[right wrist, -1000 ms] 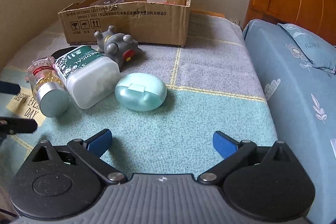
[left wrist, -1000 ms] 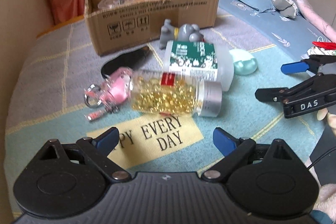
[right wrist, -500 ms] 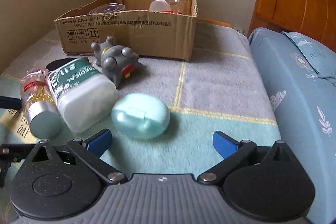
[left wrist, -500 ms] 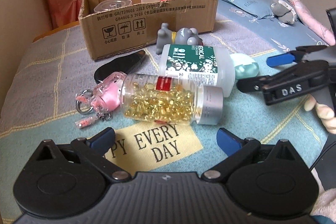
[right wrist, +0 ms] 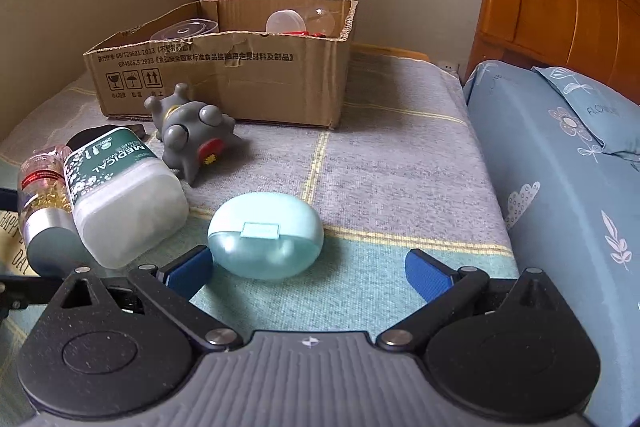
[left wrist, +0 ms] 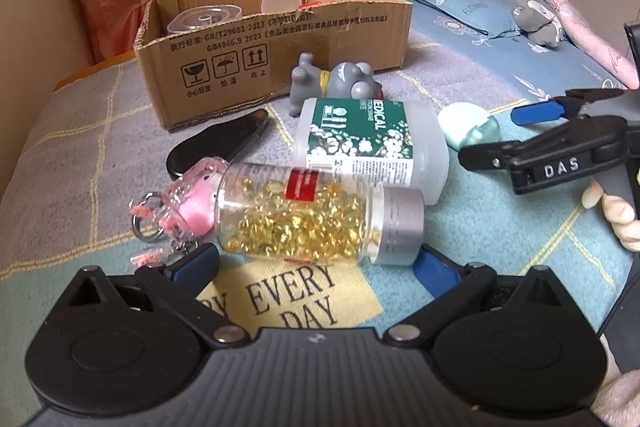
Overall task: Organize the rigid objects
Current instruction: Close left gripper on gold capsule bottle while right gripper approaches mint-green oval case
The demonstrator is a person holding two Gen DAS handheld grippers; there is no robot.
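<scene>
**Two open tongs close in on bedside clutter**

A pink keyring (left wrist: 186, 205) lies at 9 o'clock in the left wrist view, touching the base of a clear pill bottle (left wrist: 304, 223) that rests on its side across the blanket (left wrist: 500, 227). The left gripper (left wrist: 316, 263) is spread wide, its blue fingertips flanking the bottle's near side, nothing between them. Just behind, touching the bottle, lies a white jar (left wrist: 368, 151) with a green label, and a black case (left wrist: 216, 145) at its 10 o'clock. A gray toy (left wrist: 336, 87) sits between the jar and the cardboard box (left wrist: 280, 51) at 12 o'clock, which already holds clear plastic tubs. At 3 o'clock the right gripper (right wrist: 308, 267) is also spread open, the mint case (right wrist: 266, 235) sitting just ahead between its fingertips, unclasped. Open blanket stretches right of the mint case to the edge, where blue bedding (right wrist: 560, 187) begins.
</scene>
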